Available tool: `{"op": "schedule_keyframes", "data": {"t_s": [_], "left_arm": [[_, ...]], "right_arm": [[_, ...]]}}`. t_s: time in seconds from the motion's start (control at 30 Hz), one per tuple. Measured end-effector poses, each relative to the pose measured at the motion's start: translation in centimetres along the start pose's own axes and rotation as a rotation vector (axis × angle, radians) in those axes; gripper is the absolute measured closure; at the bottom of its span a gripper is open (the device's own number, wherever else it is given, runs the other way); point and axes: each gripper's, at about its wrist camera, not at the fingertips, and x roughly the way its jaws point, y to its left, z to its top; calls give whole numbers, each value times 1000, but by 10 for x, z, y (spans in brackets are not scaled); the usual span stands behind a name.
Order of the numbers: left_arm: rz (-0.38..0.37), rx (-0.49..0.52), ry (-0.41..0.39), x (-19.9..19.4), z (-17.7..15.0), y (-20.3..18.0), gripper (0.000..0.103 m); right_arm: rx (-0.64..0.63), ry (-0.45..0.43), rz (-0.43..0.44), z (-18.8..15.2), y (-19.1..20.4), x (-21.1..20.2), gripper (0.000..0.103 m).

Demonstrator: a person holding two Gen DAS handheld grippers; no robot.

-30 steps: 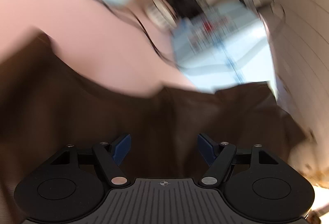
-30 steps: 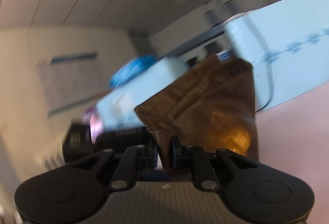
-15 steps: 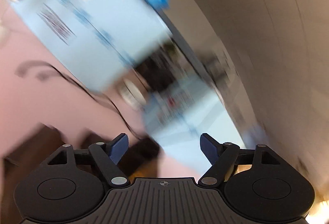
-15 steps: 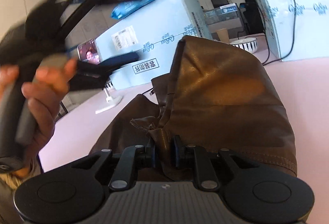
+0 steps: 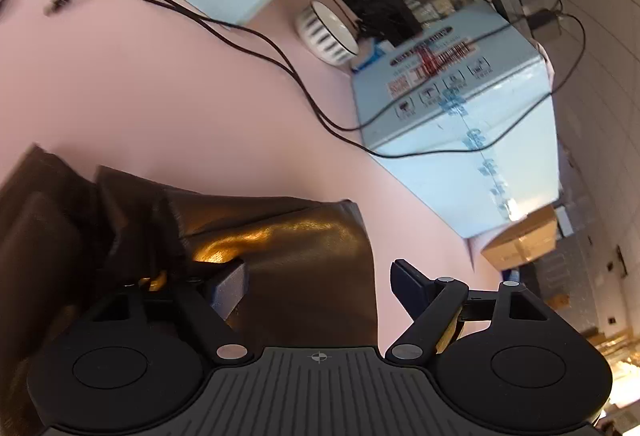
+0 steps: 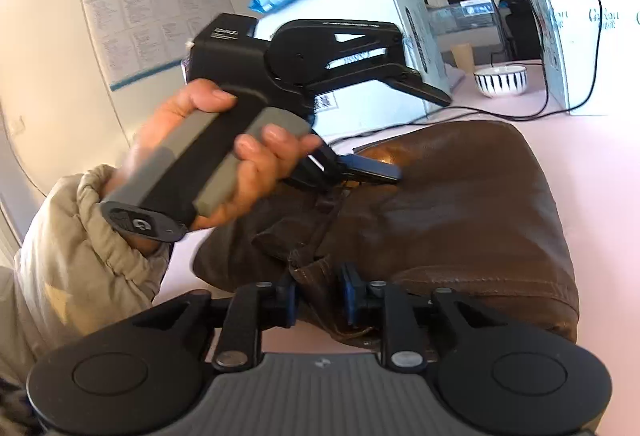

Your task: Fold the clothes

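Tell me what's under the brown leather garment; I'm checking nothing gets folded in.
Around the brown leather garment only bare pink table shows. Its own folds hide whatever lies directly underneath.

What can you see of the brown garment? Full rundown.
The brown garment looks like glossy leather or faux leather, with stitched seams and a hemmed edge. It lies bunched and partly folded on the pink table, not flat. The right claw is shut on a seamed edge near the camera. The left claw is open, one finger on the garment's top.
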Motion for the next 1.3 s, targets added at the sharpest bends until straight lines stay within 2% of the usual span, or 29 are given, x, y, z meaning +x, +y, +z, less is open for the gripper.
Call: {"op": "schedule_keyframes", "data": {"t_s": [0.03,0.1,0.17,0.23,0.27,0.37,0.4,0.47,0.5,0.57,0.67,0.77,0.83,0.93,1.03,1.07,1.13,1.2,1.27,1.3], "left_arm": [[17,-5,11,4,2,2,23],[35,62,-43,-3,6,-8,22],[132,124,-77,12,13,-17,21],[205,94,-41,37,22,-8,21],[229,63,-12,49,25,2,21],[214,97,-22,58,22,15,21],[215,98,-23,59,23,16,21],[212,78,-13,58,25,17,21],[205,55,0,56,29,18,21],[173,10,17,46,36,19,21],[163,45,-51,13,35,8,21],[108,62,-75,-17,24,2,21],[55,51,-44,-36,14,3,21],[-33,71,24,-56,-7,2,21],[-62,115,42,-55,-20,-1,20],[-62,121,56,-50,-22,-1,20],[-39,88,128,-27,-18,6,20],[-17,56,161,-13,-15,14,20],[-22,35,169,-3,-12,23,20],[-31,25,168,-1,-11,26,20]], "right_arm": [[5,13,4,-4,-1,-1,73],[8,37,21,-5,-7,5,73],[4,37,18,-4,-4,2,65],[-4,33,33,-4,0,-2,59],[-4,21,53,-4,0,-7,52],[3,-60,123,-2,-6,-25,34],[10,-78,134,-1,-10,-27,33],[40,-38,137,1,-16,-19,33],[66,4,119,-1,-17,-13,34],[89,24,86,-6,-14,-7,36],[133,-8,73,-1,-16,-1,36],[142,-32,55,-1,-16,5,37],[89,-56,22,-3,-7,6,34],[45,-83,30,-7,-3,-2,26],[114,-142,64,-7,-14,-29,21],[143,-166,55,-8,-17,-41,20],[173,-222,-22,-9,-23,-64,20],[224,-273,-135,-12,-32,-81,19],[334,-286,-213,-14,-47,-90,18],[412,-266,-219,-16,-60,-89,18]]}}
